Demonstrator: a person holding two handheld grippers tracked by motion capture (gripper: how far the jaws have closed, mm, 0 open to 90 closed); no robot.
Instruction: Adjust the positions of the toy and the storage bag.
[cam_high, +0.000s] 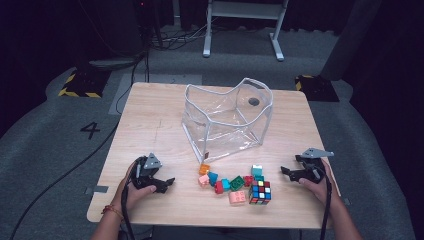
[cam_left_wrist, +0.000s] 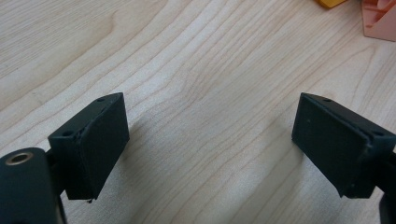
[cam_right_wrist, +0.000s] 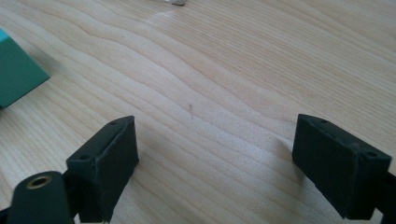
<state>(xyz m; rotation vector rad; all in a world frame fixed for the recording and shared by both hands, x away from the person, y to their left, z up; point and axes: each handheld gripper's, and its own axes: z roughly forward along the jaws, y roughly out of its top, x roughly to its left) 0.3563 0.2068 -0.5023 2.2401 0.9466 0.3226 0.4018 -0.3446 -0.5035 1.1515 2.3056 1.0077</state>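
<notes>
Both pairs of fingers are standing wide apart over bare tabletop (cam_high: 150, 115), gripping nothing: the left gripper (cam_high: 167, 183) is resting near the front left, the right gripper (cam_high: 286, 171) near the front right. Between them the toy blocks (cam_high: 227, 181) and puzzle cube (cam_high: 260, 192) are lying in a cluster, just in front of the clear bag (cam_high: 227, 117). Probably packing is starting; each gripper should be approaching an outer block squarely, pinching flat faces, while the bag's mouth is staying open.
</notes>
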